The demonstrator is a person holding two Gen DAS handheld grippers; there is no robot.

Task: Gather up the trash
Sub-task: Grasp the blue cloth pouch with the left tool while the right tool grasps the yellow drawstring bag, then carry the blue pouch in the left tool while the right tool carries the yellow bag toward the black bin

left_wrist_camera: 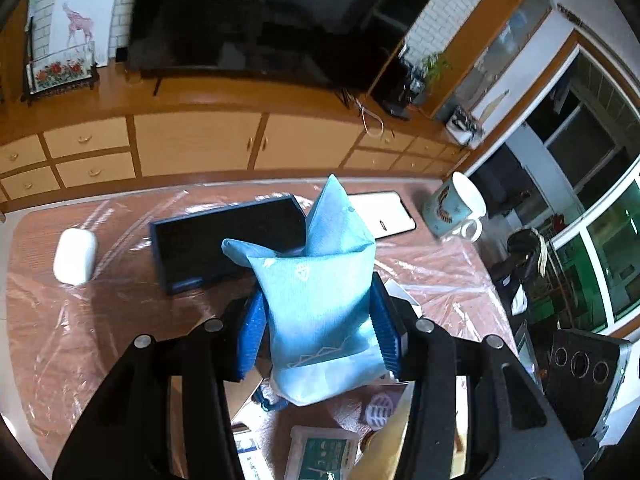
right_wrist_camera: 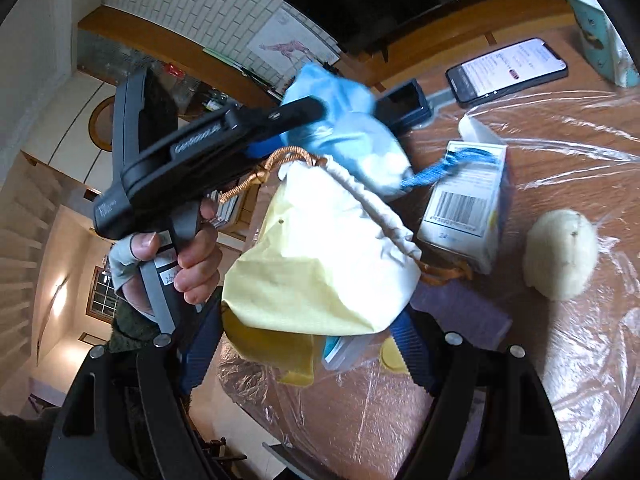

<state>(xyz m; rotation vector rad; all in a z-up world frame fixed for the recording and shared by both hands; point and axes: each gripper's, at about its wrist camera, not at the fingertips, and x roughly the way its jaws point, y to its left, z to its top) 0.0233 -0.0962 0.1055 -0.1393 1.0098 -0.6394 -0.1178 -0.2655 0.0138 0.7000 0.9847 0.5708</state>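
Note:
My left gripper (left_wrist_camera: 316, 332) is shut on a light blue packet (left_wrist_camera: 316, 280) and holds it above the table. In the right wrist view the same blue packet (right_wrist_camera: 344, 128) hangs just over the mouth of a pale yellow drawstring bag (right_wrist_camera: 320, 264). My right gripper (right_wrist_camera: 308, 344) is shut on the yellow bag's lower part and holds it up. The left gripper's black body (right_wrist_camera: 208, 148) and the hand on it show at the left. A crumpled white wad (right_wrist_camera: 562, 254) lies on the table to the right.
The table (left_wrist_camera: 60, 340) is covered in clear plastic film. On it are a dark box lid (left_wrist_camera: 228, 240), a phone (right_wrist_camera: 508, 70), a mug (left_wrist_camera: 456, 208), a white case (left_wrist_camera: 75, 255), a barcoded carton (right_wrist_camera: 464, 208) and small packets (left_wrist_camera: 320, 456). A wooden cabinet with a TV stands behind.

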